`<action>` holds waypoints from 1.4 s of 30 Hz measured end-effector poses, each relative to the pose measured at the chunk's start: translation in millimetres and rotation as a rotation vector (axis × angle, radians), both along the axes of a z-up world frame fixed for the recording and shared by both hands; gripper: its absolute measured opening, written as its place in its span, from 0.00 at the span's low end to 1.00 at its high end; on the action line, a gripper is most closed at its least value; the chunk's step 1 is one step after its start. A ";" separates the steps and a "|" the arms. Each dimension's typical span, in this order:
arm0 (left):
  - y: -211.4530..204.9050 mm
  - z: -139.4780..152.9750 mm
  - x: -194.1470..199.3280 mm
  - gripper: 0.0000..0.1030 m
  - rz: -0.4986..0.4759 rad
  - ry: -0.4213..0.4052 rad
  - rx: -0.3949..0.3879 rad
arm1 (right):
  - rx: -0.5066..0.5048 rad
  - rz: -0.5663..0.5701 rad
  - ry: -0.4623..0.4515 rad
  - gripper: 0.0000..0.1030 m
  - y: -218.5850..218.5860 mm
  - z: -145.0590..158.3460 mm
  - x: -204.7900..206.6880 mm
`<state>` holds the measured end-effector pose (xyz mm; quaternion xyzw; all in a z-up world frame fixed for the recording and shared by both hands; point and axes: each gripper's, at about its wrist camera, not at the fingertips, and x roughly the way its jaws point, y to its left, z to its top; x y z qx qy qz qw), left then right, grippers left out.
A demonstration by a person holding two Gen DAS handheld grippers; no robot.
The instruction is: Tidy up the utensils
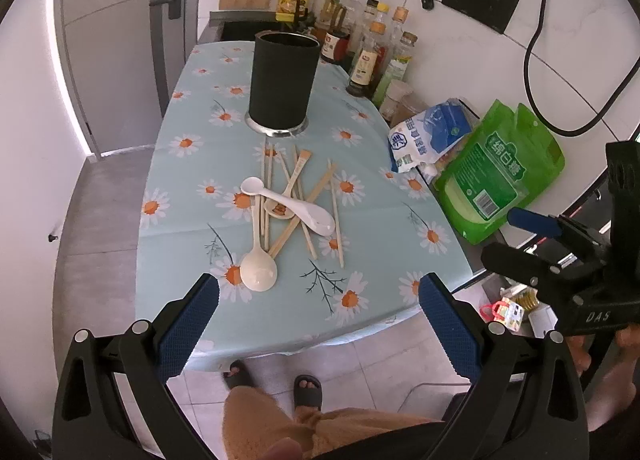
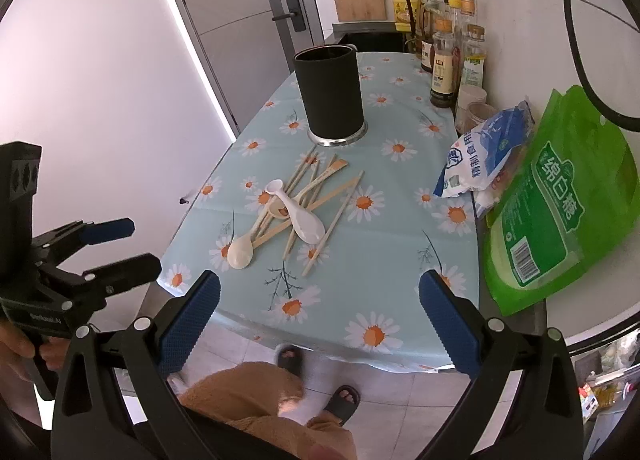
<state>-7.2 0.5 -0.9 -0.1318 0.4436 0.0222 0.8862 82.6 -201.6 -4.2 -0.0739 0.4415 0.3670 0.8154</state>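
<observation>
Both grippers, left gripper and right gripper, spread wide, empty. Ahead: white ceramic spoon, slippery, breakable; grasp mid-handle.

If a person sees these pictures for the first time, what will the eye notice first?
First, the heap of chopsticks and spoons crossing each other in the middle of the daisy tablecloth. Just behind it stands the tall black utensil holder, upright. At the right edge, a bright green bag leans against the wall.
</observation>
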 end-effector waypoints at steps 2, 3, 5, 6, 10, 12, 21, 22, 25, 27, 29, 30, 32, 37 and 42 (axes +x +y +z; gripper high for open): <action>2.8 -1.6 3.3 0.94 -0.002 0.007 -0.006 | 0.003 0.002 0.003 0.96 1.9 -1.1 3.1; 4.3 -2.5 4.8 0.94 -0.004 0.010 -0.011 | 0.004 0.004 0.009 0.96 4.3 -2.7 5.7; 8.8 -5.6 8.6 0.94 -0.009 0.016 -0.022 | 0.005 0.009 0.026 0.96 9.4 -5.5 11.2; 11.4 -7.3 10.3 0.94 -0.012 0.017 -0.026 | 0.009 0.015 0.033 0.96 12.6 -6.6 14.0; 21.4 -16.7 18.7 0.94 -0.019 0.032 -0.046 | 0.002 0.054 0.040 0.96 27.9 -10.1 25.1; 27.0 -24.2 21.5 0.94 -0.012 0.045 -0.047 | -0.023 0.084 0.054 0.96 41.2 -15.4 34.7; 65.5 -63.1 19.5 0.94 0.095 0.094 -0.127 | -0.174 0.288 0.065 0.77 115.6 -47.5 68.8; 69.6 -67.8 18.4 0.94 0.109 0.099 -0.135 | -0.192 0.306 0.065 0.76 121.7 -51.5 70.9; 79.8 -78.6 16.1 0.94 0.139 0.108 -0.161 | -0.279 0.409 0.092 0.64 154.0 -74.6 80.6; 86.9 -85.4 14.1 0.94 0.161 0.109 -0.187 | -0.336 0.452 0.105 0.55 170.8 -88.6 86.2; 93.3 -90.5 12.5 0.94 0.181 0.106 -0.209 | -0.380 0.490 0.122 0.50 185.4 -101.0 92.5; 96.4 -93.0 11.8 0.94 0.192 0.105 -0.220 | -0.407 0.504 0.141 0.46 192.8 -108.0 97.2; 102.3 -97.4 10.0 0.93 0.208 0.103 -0.241 | -0.438 0.535 0.172 0.42 203.7 -117.5 103.0; 112.7 -104.2 10.3 0.93 0.231 0.097 -0.269 | -0.532 0.590 0.210 0.31 227.4 -132.2 111.5; 119.4 -108.4 16.8 0.93 0.228 0.090 -0.272 | -0.628 0.648 0.218 0.23 245.2 -141.6 112.3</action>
